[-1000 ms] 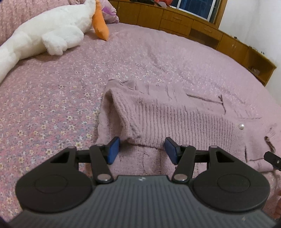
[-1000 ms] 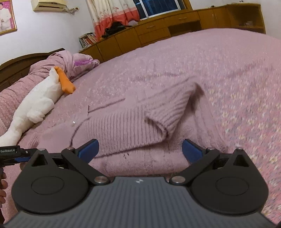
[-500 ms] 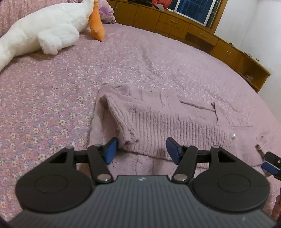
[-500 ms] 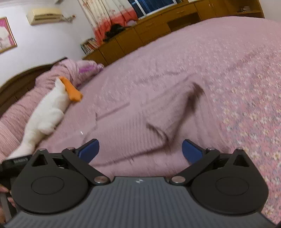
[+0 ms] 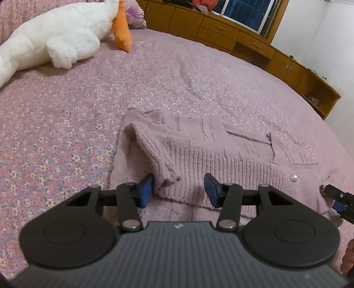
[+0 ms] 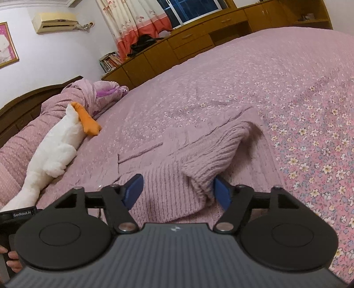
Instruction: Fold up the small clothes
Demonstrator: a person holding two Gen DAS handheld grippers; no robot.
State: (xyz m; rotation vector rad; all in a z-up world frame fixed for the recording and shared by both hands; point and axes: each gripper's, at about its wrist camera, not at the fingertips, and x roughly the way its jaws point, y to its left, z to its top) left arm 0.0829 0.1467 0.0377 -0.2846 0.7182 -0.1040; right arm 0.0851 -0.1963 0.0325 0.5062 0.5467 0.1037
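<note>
While both grippers narrowed since earlier frame, left gripper (image 5: 179,190) and right gripper (image 6: 178,192) stand part-open, straddling sweater (image 5: 221,159) cuffs, grip unclear.

A bed with a pink floral bedspread (image 6: 298,93) fills the frame. Wooden cabinets (image 6: 199,46) line the far wall under a dark window (image 6: 188,8); an air conditioner (image 6: 55,22) hangs upper left.
</note>
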